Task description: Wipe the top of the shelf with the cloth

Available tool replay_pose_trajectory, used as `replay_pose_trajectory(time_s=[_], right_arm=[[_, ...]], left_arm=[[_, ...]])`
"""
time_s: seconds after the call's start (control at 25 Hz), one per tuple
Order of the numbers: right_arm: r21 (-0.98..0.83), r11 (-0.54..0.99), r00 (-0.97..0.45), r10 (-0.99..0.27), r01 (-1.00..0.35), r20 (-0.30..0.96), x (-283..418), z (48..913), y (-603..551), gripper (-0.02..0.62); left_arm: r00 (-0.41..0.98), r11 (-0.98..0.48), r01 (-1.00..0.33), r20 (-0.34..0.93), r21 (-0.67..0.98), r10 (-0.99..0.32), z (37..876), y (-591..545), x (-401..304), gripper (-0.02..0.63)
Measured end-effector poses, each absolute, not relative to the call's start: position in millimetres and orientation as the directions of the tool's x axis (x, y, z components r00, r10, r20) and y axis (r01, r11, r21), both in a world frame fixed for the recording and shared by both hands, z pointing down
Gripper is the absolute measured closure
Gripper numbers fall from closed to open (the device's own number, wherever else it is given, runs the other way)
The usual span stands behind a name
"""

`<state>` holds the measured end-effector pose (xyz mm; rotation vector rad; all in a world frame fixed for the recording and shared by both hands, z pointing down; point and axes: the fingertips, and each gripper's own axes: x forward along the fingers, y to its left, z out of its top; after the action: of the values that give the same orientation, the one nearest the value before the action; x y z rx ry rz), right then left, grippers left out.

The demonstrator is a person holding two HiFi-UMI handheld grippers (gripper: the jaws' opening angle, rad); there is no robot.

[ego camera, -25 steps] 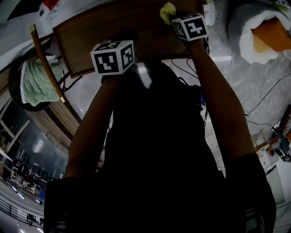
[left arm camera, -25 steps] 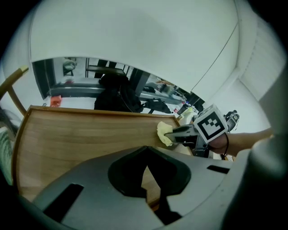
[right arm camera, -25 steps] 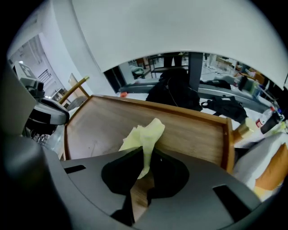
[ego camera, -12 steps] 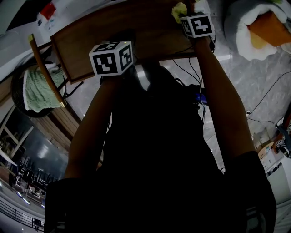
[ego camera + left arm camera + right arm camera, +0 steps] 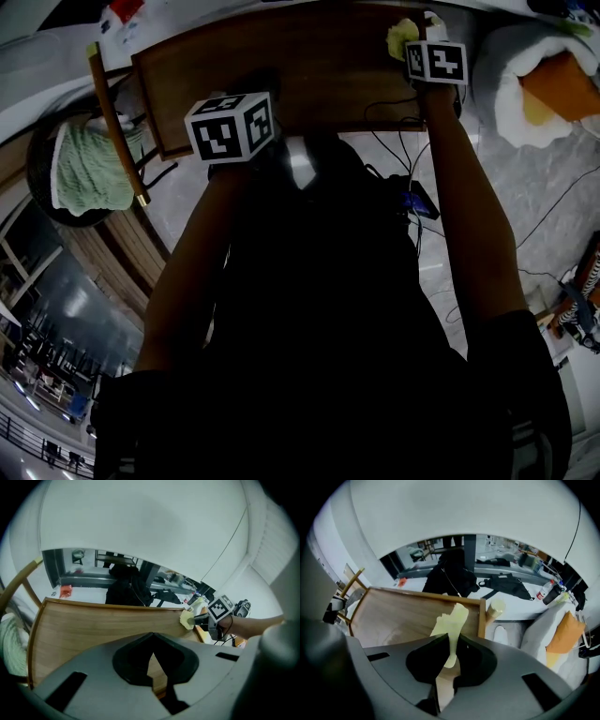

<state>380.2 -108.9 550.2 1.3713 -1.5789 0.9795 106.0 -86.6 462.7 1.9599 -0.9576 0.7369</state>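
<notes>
Now the right gripper [image 5: 449,653], clamped on the yellow cloth [image 5: 452,618], has slid rightward to the shelf top's [image 5: 309,66] far right corner, likely finishing one pass, while the left gripper [image 5: 153,663] hovers closed and empty.

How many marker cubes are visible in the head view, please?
2. One cube rides the left tool, over the near edge of the wooden shelf top; the other cube rides the right tool at its right end, beside the yellow cloth. None appears hidden.
</notes>
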Motion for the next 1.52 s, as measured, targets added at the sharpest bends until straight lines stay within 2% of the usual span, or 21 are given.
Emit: replay_pose_trajectory(time_s=[0.16,0.28,0.44,0.64,0.84,1.04,1.24,1.52], right_arm=[[-0.132,0.177,-0.203,-0.487,-0.975,0.850,312,512,-129,0.551],[-0.244,0.257,-0.347,-0.524,-0.935,0.778,238,488,-139,0.549],[-0.386,0.347,-0.515,-0.477,-0.855,0.712,121,479,-134,0.549],[-0.476,0.461,-0.656,-0.412,-0.749,0.632,-12,491,-134,0.549],[-0.500,0.516,-0.692,-0.293,-0.695,0.659,-120,517,-124,0.549],[-0.468,0.601,-0.666,-0.150,-0.648,0.731,-189,562,-107,0.551],[-0.365,0.656,-0.558,-0.104,-0.661,0.823,-205,587,-101,0.551],[-0.320,0.691,-0.530,-0.109,-0.649,0.841,-192,587,-98,0.551]], left_arm=[[0.540,-0.346,-0.837,0.745,0.425,-0.392,451,-93,59,0.595],[0.555,-0.338,-0.830,0.720,0.444,-0.417,441,-95,23,0.595],[0.561,-0.341,-0.827,0.703,0.448,-0.437,427,-91,-37,0.595],[0.614,-0.354,-0.789,0.655,0.502,-0.440,410,-89,-100,0.595],[0.622,-0.375,-0.782,0.650,0.497,-0.437,405,-79,-156,0.595],[0.609,-0.313,-0.792,0.646,0.524,-0.459,413,-72,-203,0.595],[0.645,-0.287,-0.761,0.630,0.581,-0.434,421,-64,-223,0.595],[0.682,-0.314,-0.729,0.607,0.608,-0.408,420,-69,-205,0.595]])
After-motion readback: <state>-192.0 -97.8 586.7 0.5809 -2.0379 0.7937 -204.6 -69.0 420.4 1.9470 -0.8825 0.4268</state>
